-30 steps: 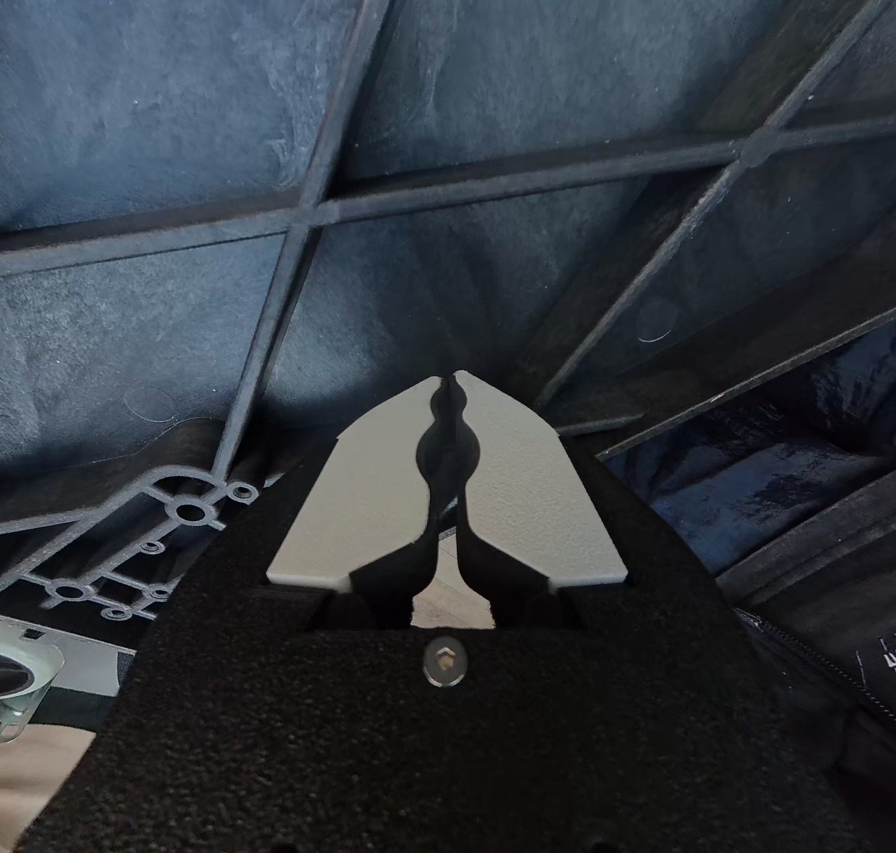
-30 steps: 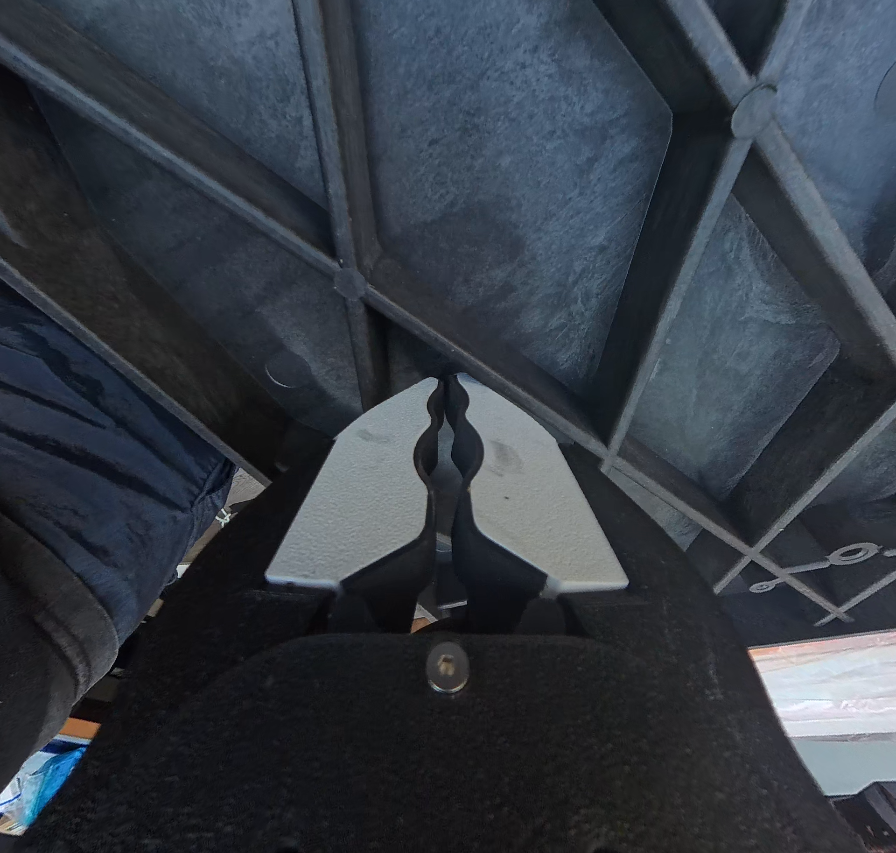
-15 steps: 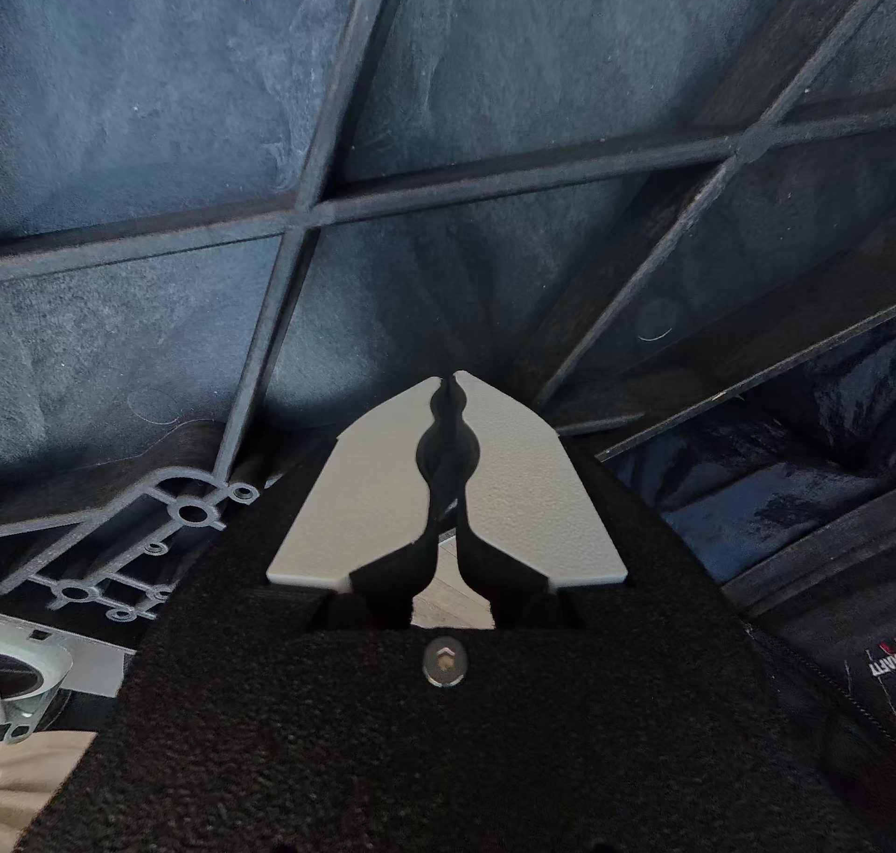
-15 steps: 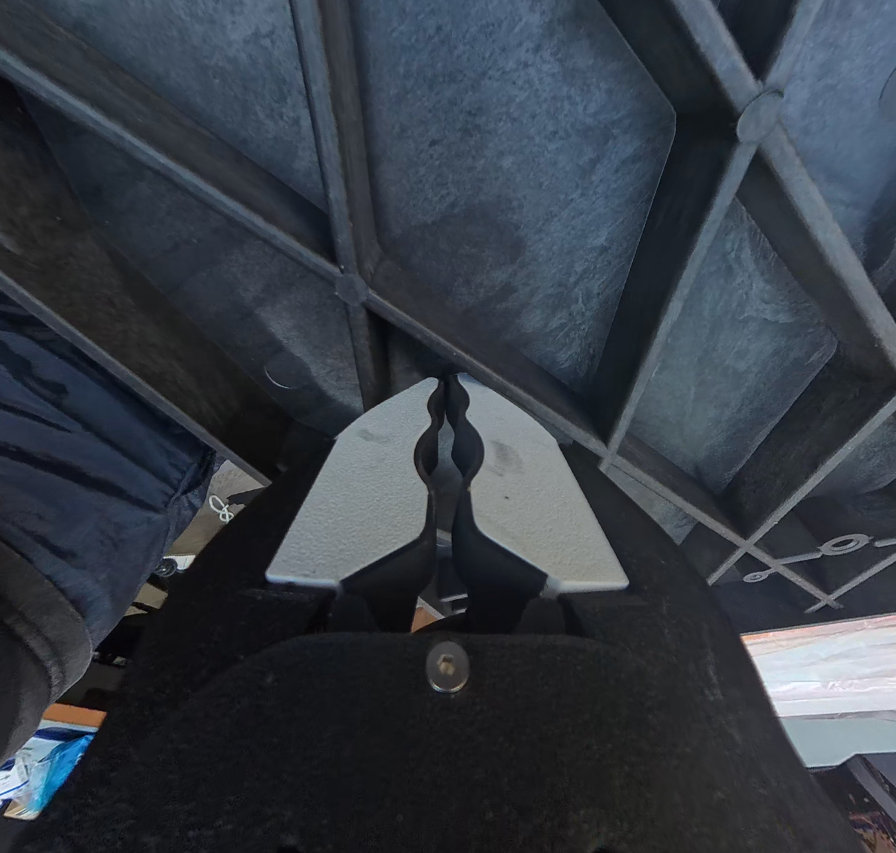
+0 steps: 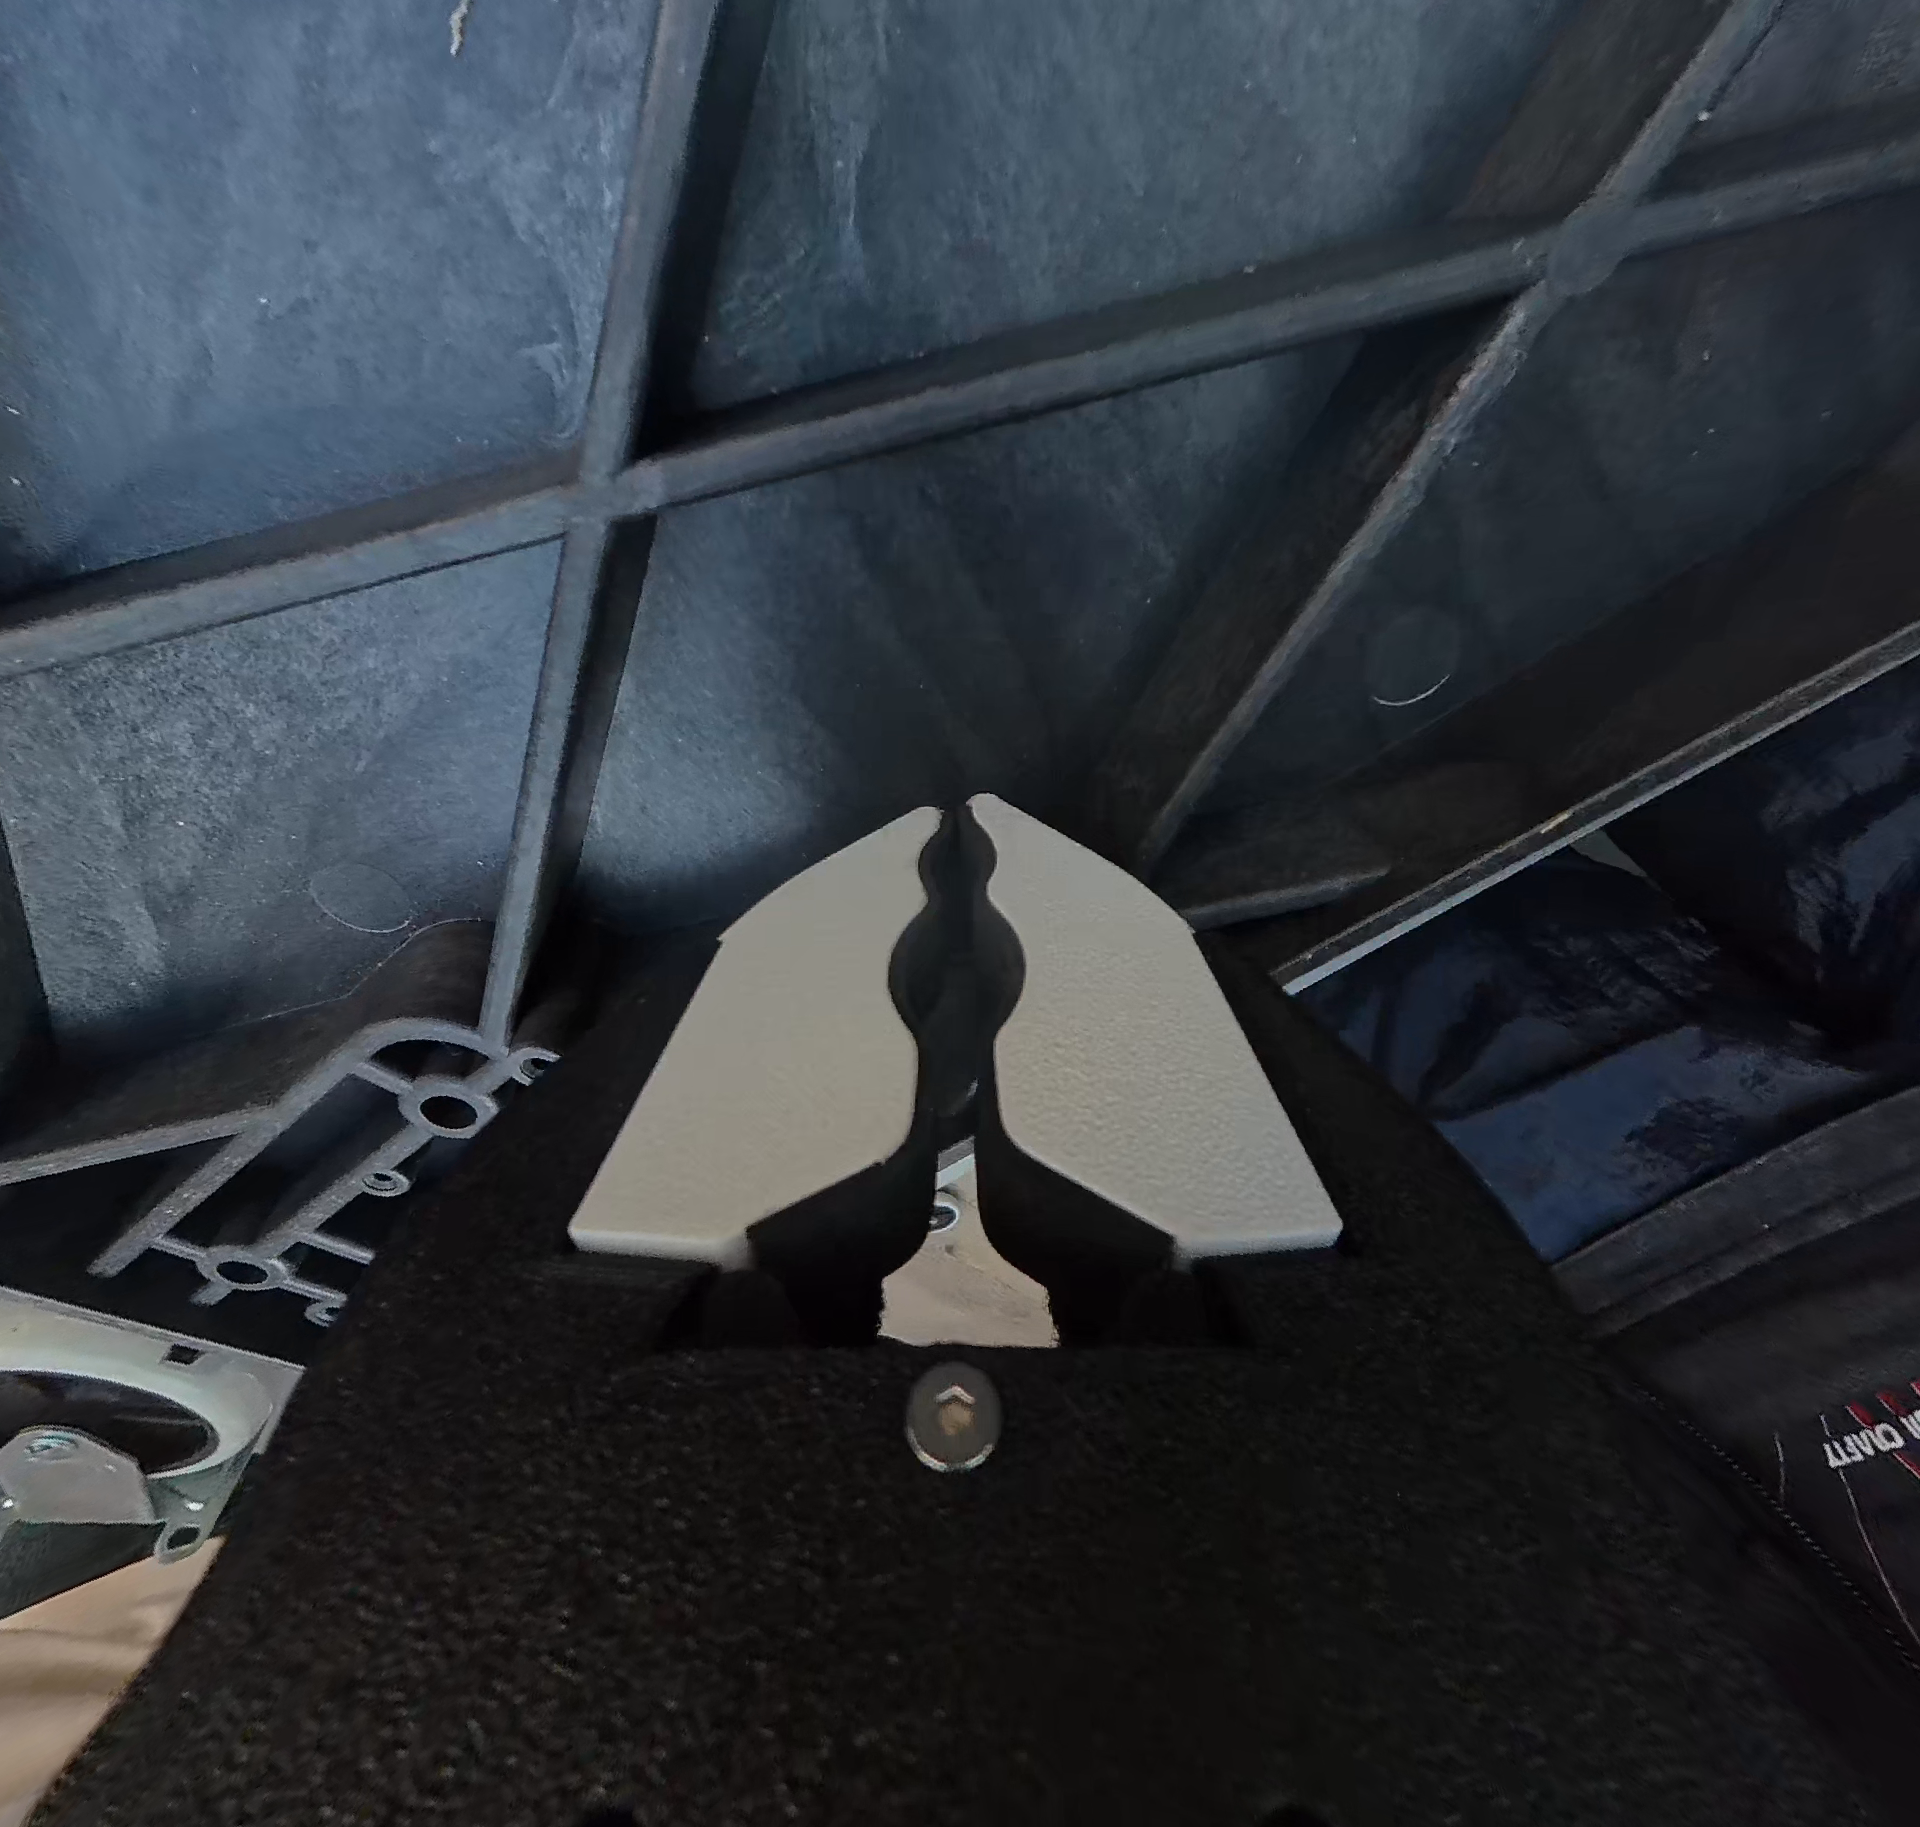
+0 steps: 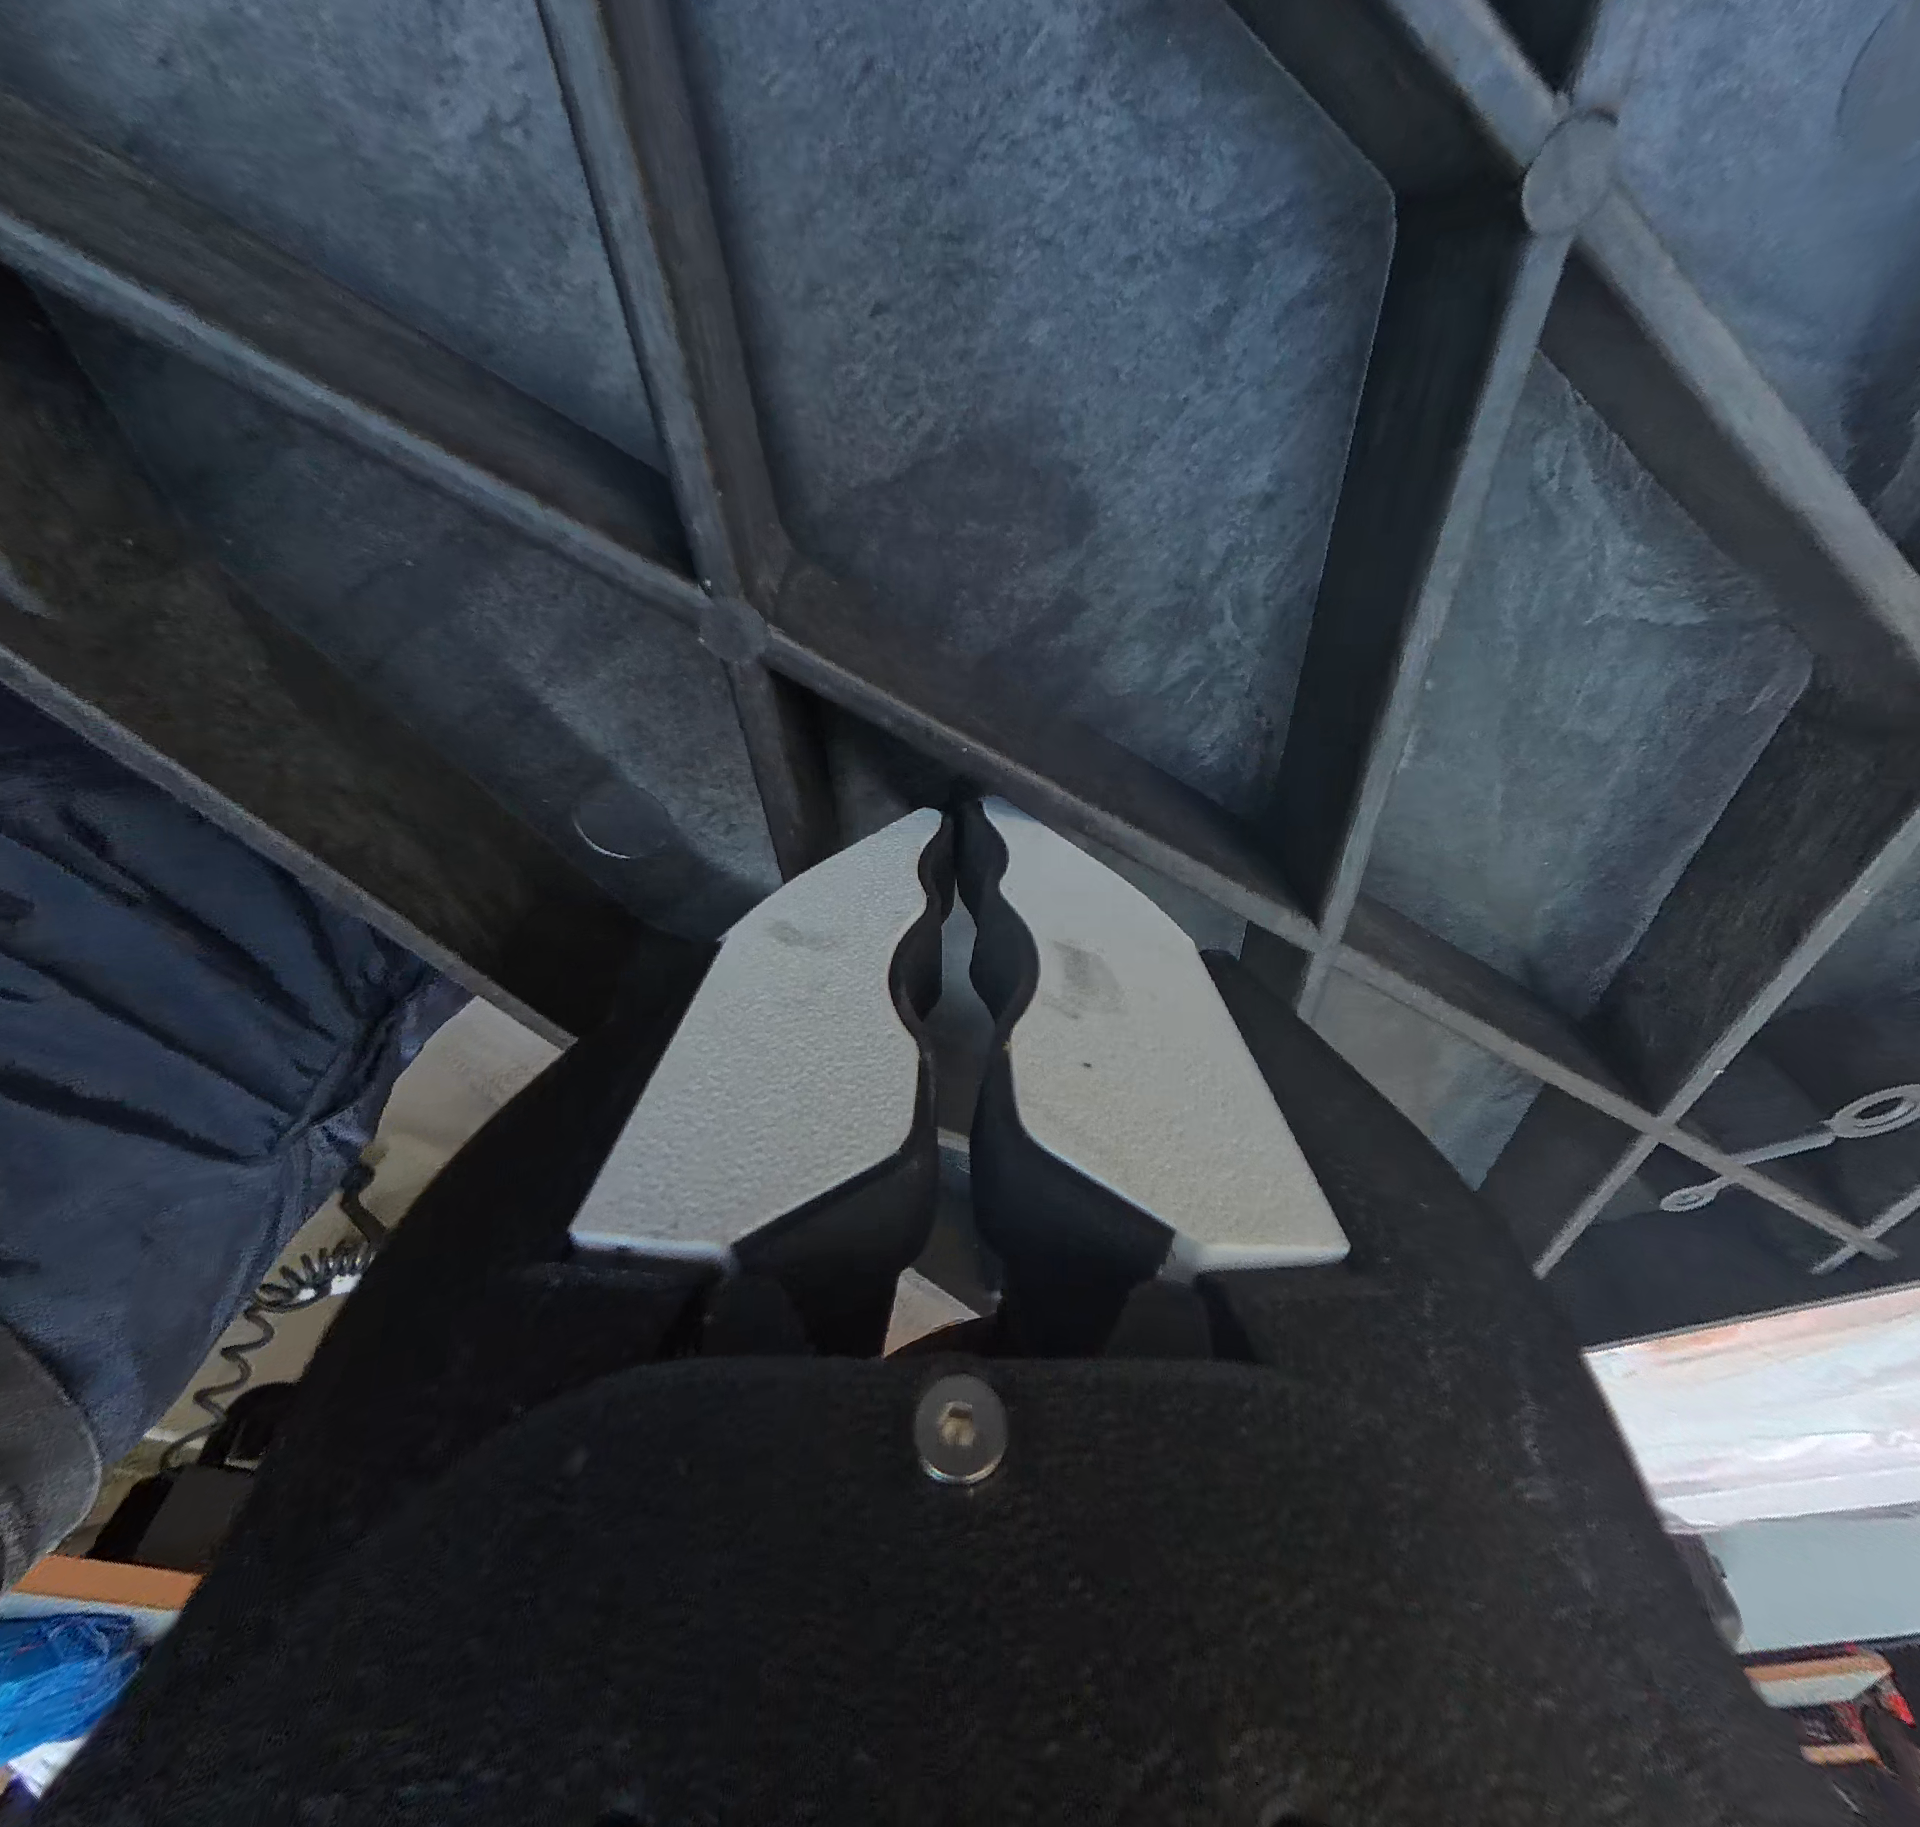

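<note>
— What are we seeing on the left side?

— We are finding the left gripper [image 5: 958,813] with its jaws pressed together at the tips, gripping nothing. It is pointing up at a dark ribbed plastic panel [image 5: 312,250], the tips lying just beside a rib; we cannot tell whether they are touching it. At 8 o'clock we are noting a metal caster bracket [image 5: 99,1445], and at 4 o'clock dark blue fabric [image 5: 1621,1029], with a black garment [image 5: 1829,1465] below it that is bearing a printed patch.

— And the right side?

— We are recording the right gripper [image 6: 958,813] with its jaws narrowed to a thin slit, tips nearly meeting, nothing between them. It is aiming at the same kind of ribbed plastic panel [image 6: 1039,323], its tips sitting right at a diagonal rib; contact cannot be confirmed. At 9 o'clock we are seeing a dark blue sleeve [image 6: 156,998], at 8 o'clock a coiled cable [image 6: 270,1310], and at 4 o'clock a pale surface [image 6: 1745,1414].
</note>
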### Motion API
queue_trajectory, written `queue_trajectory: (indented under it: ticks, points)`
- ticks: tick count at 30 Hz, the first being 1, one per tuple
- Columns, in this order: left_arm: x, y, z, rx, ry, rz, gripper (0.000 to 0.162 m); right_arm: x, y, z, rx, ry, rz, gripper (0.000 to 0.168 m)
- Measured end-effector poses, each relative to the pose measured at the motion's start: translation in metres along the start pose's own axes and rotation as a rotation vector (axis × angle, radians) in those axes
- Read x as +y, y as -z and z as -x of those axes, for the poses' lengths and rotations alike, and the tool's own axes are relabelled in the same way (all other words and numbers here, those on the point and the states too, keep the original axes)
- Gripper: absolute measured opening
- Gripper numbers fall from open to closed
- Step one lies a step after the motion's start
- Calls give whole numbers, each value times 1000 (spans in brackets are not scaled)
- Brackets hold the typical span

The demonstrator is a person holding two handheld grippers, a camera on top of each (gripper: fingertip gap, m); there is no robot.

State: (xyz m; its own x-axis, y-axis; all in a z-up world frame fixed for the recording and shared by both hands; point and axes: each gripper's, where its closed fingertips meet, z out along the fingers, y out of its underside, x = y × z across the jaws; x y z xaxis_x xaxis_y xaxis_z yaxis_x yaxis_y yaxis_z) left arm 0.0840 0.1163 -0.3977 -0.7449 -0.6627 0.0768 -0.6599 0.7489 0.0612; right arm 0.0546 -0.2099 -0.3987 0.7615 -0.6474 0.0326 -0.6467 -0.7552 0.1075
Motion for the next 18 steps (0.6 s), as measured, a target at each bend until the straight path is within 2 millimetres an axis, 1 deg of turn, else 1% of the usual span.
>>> queue_trajectory:
  ticks: [5,9,15,18]
  points:
    - [0,0,0,-11,-27,-18,0,0,0,-1,14,-72,-37,0]
    - [0,0,0,-30,-34,-29,0,0,0,-2,49,-92,-45,0]
    - [0,0,0,-50,-3,-51,0,0,0,-3,58,-85,-47,0]
    - [0,0,0,-62,48,-74,0,0,0,-3,59,-75,-49,0]
